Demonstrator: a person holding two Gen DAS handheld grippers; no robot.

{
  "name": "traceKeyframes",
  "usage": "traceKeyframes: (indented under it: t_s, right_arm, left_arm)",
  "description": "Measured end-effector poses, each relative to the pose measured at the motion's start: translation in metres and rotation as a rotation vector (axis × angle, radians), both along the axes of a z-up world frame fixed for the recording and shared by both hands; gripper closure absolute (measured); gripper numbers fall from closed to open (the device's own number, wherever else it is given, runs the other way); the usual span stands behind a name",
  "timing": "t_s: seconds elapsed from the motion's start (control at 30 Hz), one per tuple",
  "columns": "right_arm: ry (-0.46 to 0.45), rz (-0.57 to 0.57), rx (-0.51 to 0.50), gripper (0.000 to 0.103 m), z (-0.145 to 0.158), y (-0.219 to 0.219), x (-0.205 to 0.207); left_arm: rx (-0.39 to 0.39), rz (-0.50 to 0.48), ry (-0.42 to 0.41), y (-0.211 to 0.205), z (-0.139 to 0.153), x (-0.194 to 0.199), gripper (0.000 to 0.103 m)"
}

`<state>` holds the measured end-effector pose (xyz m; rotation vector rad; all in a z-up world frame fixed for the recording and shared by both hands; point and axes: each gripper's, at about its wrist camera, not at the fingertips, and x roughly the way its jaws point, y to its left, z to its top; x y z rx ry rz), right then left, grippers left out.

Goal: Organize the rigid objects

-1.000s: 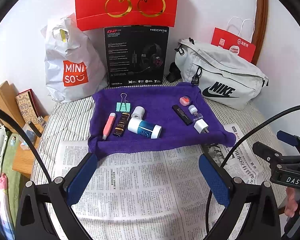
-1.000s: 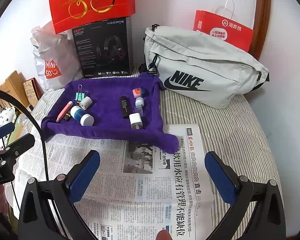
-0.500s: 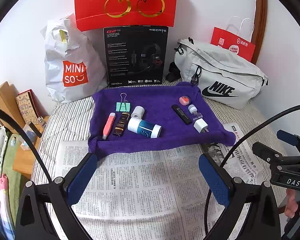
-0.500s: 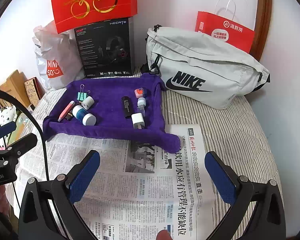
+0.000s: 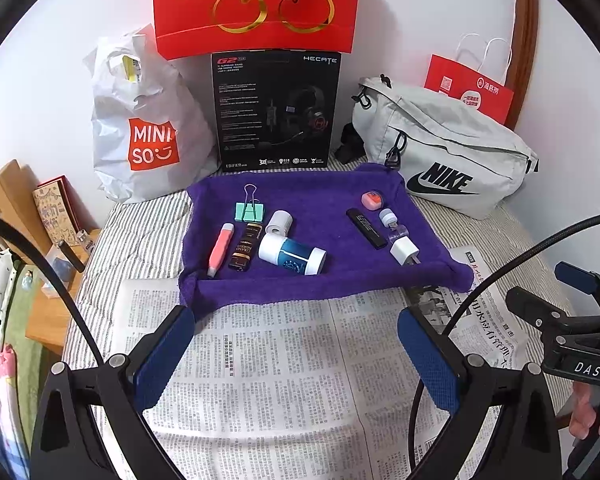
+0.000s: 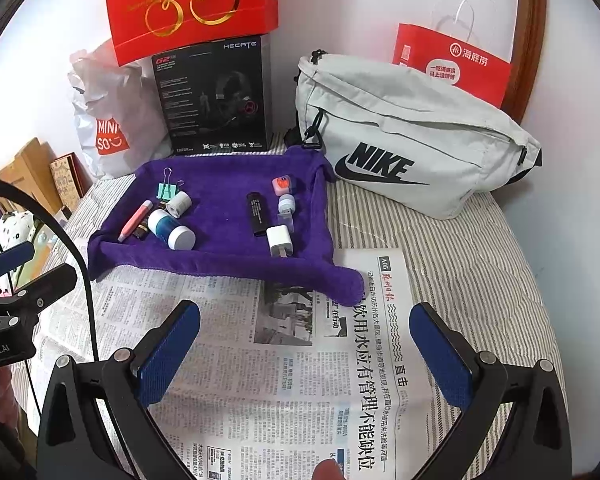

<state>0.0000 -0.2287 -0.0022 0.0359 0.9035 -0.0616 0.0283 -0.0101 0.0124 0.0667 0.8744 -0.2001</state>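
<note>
I hold my left hand-held gripper [image 5: 296, 344] and my right hand-held gripper [image 6: 305, 344] wide open and empty above the crinkled newspaper [image 5: 284, 376] spread on the striped bed [image 6: 460, 256], their blue textured pads [image 6: 168, 352] well apart. Ahead lies a fuzzy purple towel [image 5: 320, 208] with rolled edges. On its left side sit a mint binder clip [image 5: 250, 210], a slim pink pen [image 5: 221, 249], a dark glossy tube [image 5: 245, 251], a small white roll [image 5: 280, 222] and a white-capped teal cylinder [image 5: 292, 256]. On its right side sit a flat black stick [image 5: 366, 228], a round pink case [image 5: 372, 200] and a boxy white charger [image 5: 404, 251].
</note>
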Motion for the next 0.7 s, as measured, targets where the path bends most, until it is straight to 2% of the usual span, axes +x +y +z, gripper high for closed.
traceKeyframes:
  t_s: [0.7]
  right_arm:
    - [0.0,0.009,0.001,0.0,0.0001,0.0027,-0.0016]
  left_arm:
    - [0.0,0.017,-0.003,0.0036,-0.003,-0.0024,0.0]
